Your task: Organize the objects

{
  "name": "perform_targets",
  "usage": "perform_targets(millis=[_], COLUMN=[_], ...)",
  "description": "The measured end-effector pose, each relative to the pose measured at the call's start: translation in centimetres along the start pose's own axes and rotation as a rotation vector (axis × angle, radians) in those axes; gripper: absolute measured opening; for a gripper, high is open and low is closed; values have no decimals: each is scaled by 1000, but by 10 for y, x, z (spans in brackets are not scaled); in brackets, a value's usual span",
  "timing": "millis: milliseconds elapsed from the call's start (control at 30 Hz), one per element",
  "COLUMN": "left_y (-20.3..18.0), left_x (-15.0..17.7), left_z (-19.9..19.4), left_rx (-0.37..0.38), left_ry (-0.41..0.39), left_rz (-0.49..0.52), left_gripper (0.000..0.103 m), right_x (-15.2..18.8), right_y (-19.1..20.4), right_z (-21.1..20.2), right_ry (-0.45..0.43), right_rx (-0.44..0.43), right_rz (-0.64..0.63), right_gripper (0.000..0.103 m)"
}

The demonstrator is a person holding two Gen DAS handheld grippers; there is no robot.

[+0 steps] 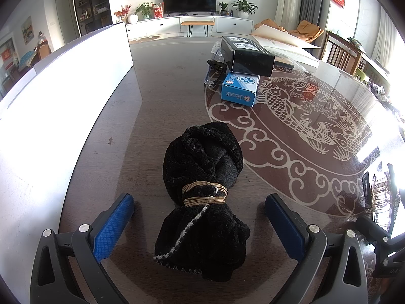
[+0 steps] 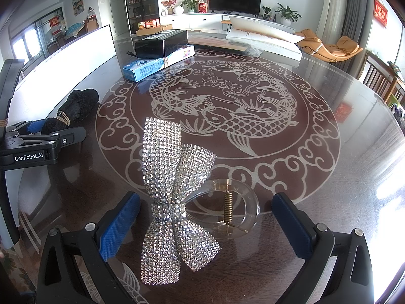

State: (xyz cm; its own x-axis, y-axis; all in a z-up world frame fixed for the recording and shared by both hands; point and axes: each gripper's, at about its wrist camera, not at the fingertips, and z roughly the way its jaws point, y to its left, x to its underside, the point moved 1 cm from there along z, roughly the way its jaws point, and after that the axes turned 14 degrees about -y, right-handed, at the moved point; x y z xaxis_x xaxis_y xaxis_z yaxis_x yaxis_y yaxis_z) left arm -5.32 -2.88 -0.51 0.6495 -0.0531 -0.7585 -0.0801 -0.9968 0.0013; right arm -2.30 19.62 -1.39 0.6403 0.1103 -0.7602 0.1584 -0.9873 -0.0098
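Black cloth bundle (image 1: 202, 192), cord-tied, on the glass table (image 1: 162, 81) between spread left gripper (image 1: 200, 217) pads — untouched. Rhinestone bow clip (image 2: 174, 197) between spread right gripper (image 2: 206, 220) pads — transparent claw hard to trace, far boxes (image 1: 240, 76) half hidden.

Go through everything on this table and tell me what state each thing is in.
Left gripper: open, straddling the pouch.
Black velvet pouch: tied shut, lying flat.
Right gripper: open.
Rhinestone bow hair clip: on table, ungripped.
Black rectangular box: closed, resting on blue box.
Blue cardboard box: closed.
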Motion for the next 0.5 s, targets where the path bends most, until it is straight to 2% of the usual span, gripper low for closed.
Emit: perform_targets(millis=[400,467,500], left_y=[0,1,2], left_x=[0,-2,-4], left_z=[0,0,1], left_rx=[0,17,38], left_ry=[0,43,94], left_rz=[0,19,40], left_gripper=[103,103,103], right_x=[0,0,0], right_y=[0,0,0], right_z=[0,0,0], right_ry=[0,0,0], right_rx=[0,0,0], right_rz=[0,0,0], right_gripper=[103,103,103])
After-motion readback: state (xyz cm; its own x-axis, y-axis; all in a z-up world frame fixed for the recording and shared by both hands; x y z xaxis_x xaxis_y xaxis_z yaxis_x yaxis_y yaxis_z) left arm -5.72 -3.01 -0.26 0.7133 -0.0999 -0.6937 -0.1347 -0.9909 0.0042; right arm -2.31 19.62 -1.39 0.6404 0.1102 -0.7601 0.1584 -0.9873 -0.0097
